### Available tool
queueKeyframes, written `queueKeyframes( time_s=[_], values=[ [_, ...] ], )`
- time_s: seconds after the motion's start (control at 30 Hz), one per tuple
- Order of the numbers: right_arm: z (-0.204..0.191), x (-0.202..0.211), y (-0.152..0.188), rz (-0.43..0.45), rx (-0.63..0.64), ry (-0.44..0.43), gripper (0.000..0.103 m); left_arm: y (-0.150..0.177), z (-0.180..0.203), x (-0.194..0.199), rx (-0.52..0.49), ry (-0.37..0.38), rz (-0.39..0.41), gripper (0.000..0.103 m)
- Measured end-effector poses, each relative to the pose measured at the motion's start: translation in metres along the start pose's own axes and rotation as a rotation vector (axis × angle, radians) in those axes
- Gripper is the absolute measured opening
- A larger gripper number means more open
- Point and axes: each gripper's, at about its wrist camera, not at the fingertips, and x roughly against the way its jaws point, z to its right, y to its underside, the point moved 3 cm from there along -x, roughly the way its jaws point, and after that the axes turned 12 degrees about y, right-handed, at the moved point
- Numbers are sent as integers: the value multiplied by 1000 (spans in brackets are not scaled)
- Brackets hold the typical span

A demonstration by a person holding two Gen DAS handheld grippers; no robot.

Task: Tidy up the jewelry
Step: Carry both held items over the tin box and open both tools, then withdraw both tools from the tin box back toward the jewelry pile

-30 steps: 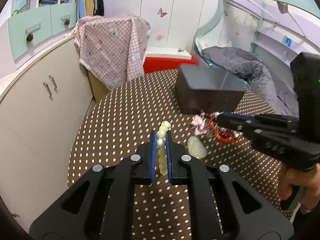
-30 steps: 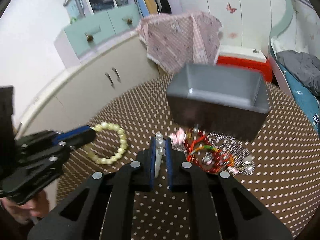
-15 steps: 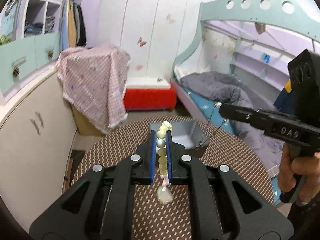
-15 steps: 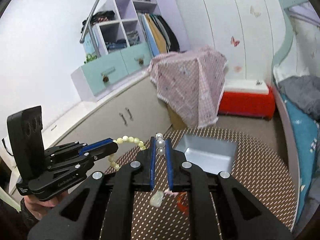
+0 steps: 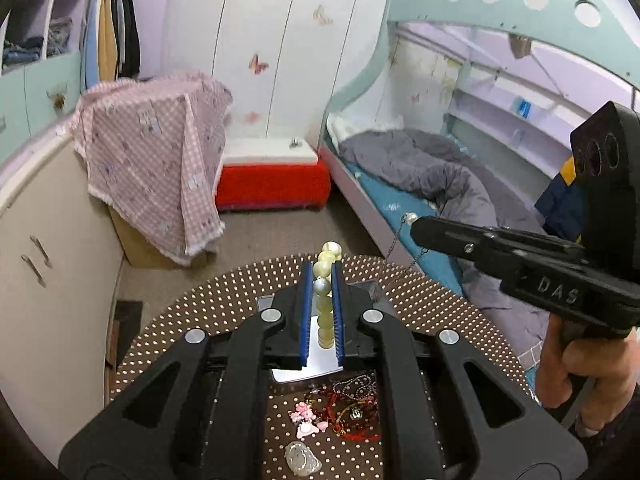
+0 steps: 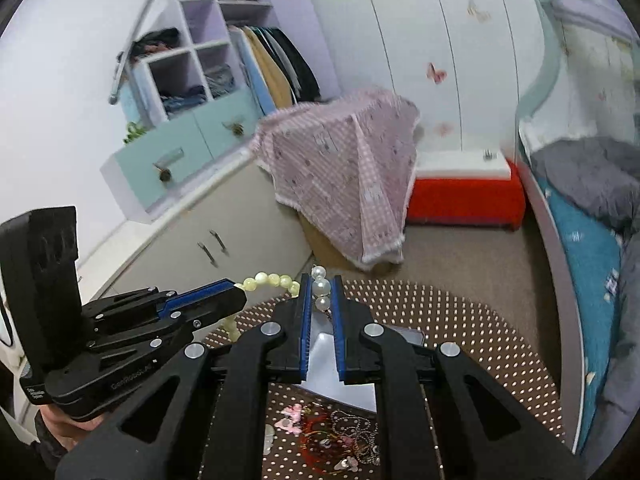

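My left gripper [image 5: 321,276] is shut on a pale yellow-green bead bracelet [image 5: 328,258], held high above the table. My right gripper [image 6: 321,286] is shut on a white pearl necklace [image 6: 319,271], whose thin chain [image 5: 396,240] dangles from the right gripper [image 5: 418,227] in the left wrist view. In the right wrist view the left gripper [image 6: 238,295] shows the bracelet [image 6: 272,279] looping from its tip. A grey open box [image 5: 308,368] stands on the table under both grippers, mostly hidden by them. A jewellery pile [image 5: 346,406] lies in front of it.
The round table [image 5: 192,320] wears a brown dotted cloth. A pale stone pendant [image 5: 302,458] and pink charms [image 6: 292,416] lie near the pile [image 6: 340,436]. Beige cabinets [image 6: 208,248] stand left, a bed [image 5: 400,168] right, and a pink-covered box [image 5: 156,168] and red bench [image 5: 272,184] lie beyond.
Both grippers have risen well above the table, each carrying its piece. The view has tipped up, and the grey box now sits under the fingers rather than ahead of them.
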Motion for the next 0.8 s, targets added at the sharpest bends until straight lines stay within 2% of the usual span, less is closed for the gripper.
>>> queueKeyframes(
  time_s=[0.07,0.1,0.13,0.17,0.2,0.23,0.3,0.4,0.5,0.8],
  values=[
    [9,-19,5,-43,-28,20,11,2,-8,-14,18,-17,-27,10],
    [13,-26,8,-64,-46,31,16,3,-12,-19,33,-30,-37,13],
    [17,-28,8,-75,-62,40,24,4,-17,-22,46,-47,-39,36],
    [20,-29,10,-77,-76,51,53,5,-21,-21,58,-59,-32,59],
    [24,-28,12,-69,-92,71,82,6,-23,-16,72,-73,-5,92],
    [28,-25,14,-46,-112,98,87,6,-26,-9,88,-83,37,95],
    [34,-15,16,-10,-137,121,95,8,-29,0,105,-86,55,95],
    [38,-7,18,4,-143,183,95,12,-31,18,104,-146,84,96],
    [36,4,20,22,-125,257,95,18,-27,38,94,-176,119,96],
    [14,52,19,120,-91,311,95,22,-11,90,35,-267,181,96]
  ],
)
